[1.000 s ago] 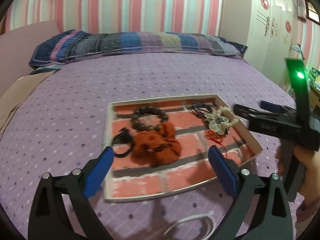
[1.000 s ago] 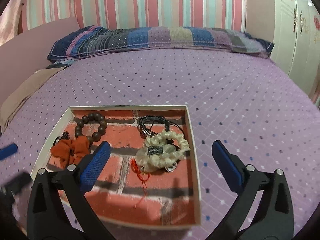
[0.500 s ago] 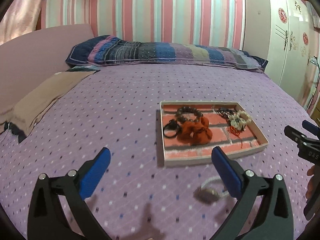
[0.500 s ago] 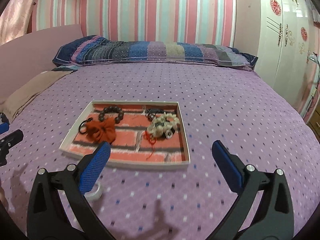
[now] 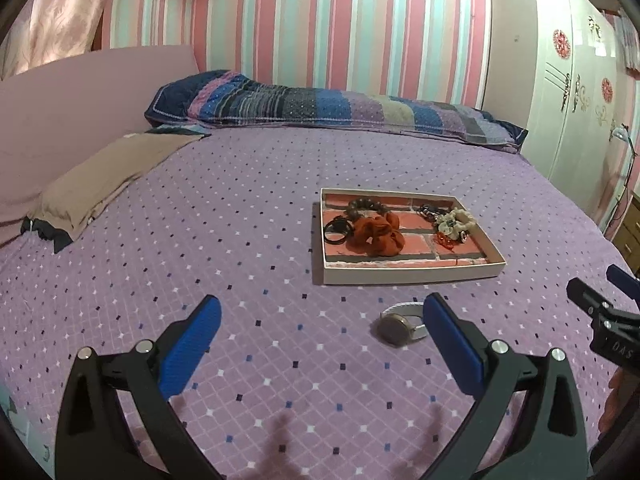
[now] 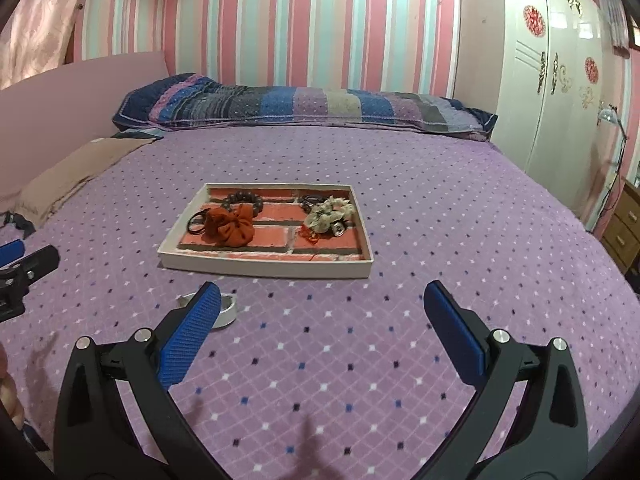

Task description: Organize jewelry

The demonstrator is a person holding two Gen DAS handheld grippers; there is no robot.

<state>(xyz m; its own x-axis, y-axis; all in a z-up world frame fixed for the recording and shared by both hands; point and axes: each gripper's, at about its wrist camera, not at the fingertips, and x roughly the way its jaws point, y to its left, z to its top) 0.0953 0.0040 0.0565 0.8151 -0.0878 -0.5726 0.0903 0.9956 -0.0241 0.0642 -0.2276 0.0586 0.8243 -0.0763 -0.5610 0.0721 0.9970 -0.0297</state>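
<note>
Purple dotted bed (image 5: pixel 240 208) carries a tray (image 5: pixel 408 274), watch (image 5: pixel 398 326), striped pillow (image 5: pixel 340 108), tan cloth (image 5: pixel 108 172).

Dim warm indoor light; soft shadows; sharp focus; fisheye-warped edges.

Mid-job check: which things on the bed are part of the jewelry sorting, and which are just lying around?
Job items:
- tray
- orange scrunchie
- dark bead bracelet
- black hair ties
- cream scrunchie
- watch, on the bedspread outside the tray
- left tongs and right tongs, both open and empty

Lying about:
- striped pillow
- tan cloth
- wardrobe
</note>
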